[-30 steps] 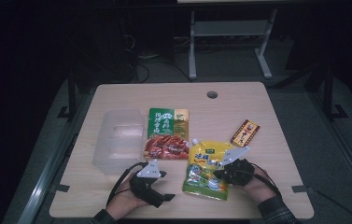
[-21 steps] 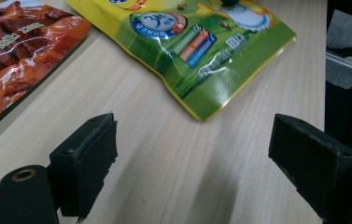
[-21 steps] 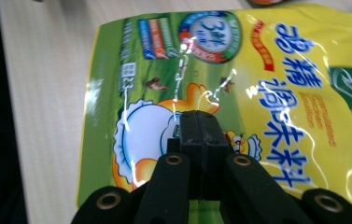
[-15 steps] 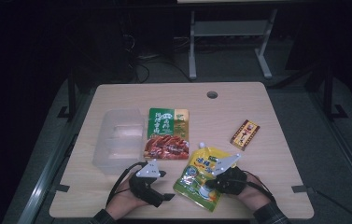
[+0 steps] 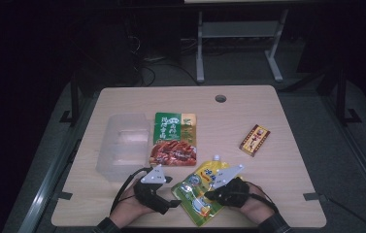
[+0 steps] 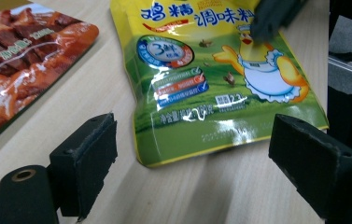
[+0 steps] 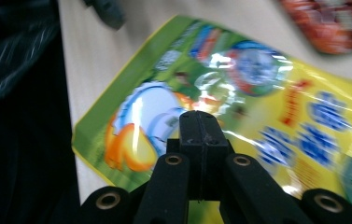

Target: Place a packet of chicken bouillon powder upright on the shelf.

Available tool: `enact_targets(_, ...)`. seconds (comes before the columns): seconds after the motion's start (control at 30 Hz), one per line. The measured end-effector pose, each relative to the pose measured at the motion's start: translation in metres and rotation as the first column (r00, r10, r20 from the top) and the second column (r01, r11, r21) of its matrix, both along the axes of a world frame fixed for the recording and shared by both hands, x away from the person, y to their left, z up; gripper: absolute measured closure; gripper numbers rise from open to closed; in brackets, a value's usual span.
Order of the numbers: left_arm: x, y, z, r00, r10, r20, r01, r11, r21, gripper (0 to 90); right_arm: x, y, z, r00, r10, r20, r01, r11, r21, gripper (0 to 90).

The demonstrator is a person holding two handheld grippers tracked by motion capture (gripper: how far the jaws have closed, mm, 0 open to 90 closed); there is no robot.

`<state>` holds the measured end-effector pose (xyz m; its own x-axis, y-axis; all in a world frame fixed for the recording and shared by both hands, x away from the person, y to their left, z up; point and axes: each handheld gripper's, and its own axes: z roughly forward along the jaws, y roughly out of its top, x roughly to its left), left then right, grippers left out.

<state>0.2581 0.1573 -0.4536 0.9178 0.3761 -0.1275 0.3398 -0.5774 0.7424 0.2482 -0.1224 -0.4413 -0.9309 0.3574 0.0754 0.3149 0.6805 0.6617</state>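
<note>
Lit table (image 5: 287,160) amid dark surroundings; glare on yellow pouch (image 7: 267,88), motion-blurred in right gripper view

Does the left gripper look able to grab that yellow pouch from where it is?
Probably yes: the left gripper is open, the yellow pouch's bottom edge lies just ahead between its jaws, with bare table between.

Yellow pouch (image 7: 257,107) blurred, partly cropped
</note>
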Motion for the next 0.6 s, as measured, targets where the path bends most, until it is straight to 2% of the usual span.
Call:
enact_targets(0.07,0.001,-0.001,0.002,0.9999,-0.001,0.013,0.001,1.0000,0.009,14.6,0.002,-0.011,0.004,0.9986,-0.052,0.000,0.052,0.998,0.024,89.9)
enact_targets(0.1,0.001,-0.001,0.002,0.9999,-0.001,0.013,0.001,1.0000,0.009,14.6,0.002,-0.011,0.004,0.9986,-0.052,0.000,0.052,0.998,0.024,89.9)
enact_targets(0.13,0.001,-0.003,0.003,0.9998,0.002,0.018,-0.002,1.0000,0.010,14.6,0.001,-0.018,0.006,0.9963,-0.086,-0.002,0.086,0.996,0.037,89.7)
enact_targets(0.17,0.001,-0.004,0.004,0.9998,0.007,0.020,-0.007,0.9999,0.013,14.6,0.002,-0.034,0.008,0.9887,-0.149,-0.012,0.150,0.987,0.058,77.9)
enact_targets(0.2,0.003,-0.007,0.006,0.9997,0.014,0.020,-0.015,0.9998,0.010,14.6,0.002,-0.039,0.008,0.9854,-0.170,-0.013,0.170,0.983,0.067,74.1)
enact_targets(0.23,0.003,-0.007,0.006,0.9997,0.014,0.020,-0.015,0.9998,0.010,14.5,0.002,-0.039,0.008,0.9854,-0.170,-0.013,0.170,0.983,0.067,74.1)
enact_targets(0.27,0.005,-0.011,0.010,0.9994,0.021,0.028,-0.021,0.9998,0.002,14.5,-0.001,-0.055,0.008,0.9737,-0.228,-0.003,0.227,0.971,0.070,61.2)
enact_targets(0.33,0.007,-0.016,0.013,0.9994,0.026,0.025,-0.026,0.9996,-0.006,14.5,-0.004,-0.066,0.007,0.9630,-0.269,-0.010,0.269,0.960,0.072,53.6)
enact_targets(0.37,0.007,-0.016,0.013,0.9994,0.026,0.025,-0.026,0.9996,-0.006,14.5,-0.004,-0.066,0.007,0.9630,-0.269,-0.010,0.269,0.960,0.072,53.6)
enact_targets(0.43,0.011,-0.022,0.014,0.9995,0.016,0.026,-0.016,0.9999,0.003,14.4,-0.008,-0.077,0.004,0.9506,-0.310,-0.008,0.310,0.948,0.072,44.2)
enact_targets(0.47,0.014,-0.024,0.014,0.9996,0.014,0.026,-0.014,0.9999,0.005,14.3,-0.009,-0.081,0.003,0.9466,-0.322,-0.017,0.322,0.944,0.073,42.3)
enact_targets(0.6,0.023,-0.037,0.011,0.9999,0.000,0.014,0.000,0.9998,0.017,14.4,-0.016,-0.094,0.000,0.9321,-0.362,0.001,0.361,0.929,0.078,33.5)
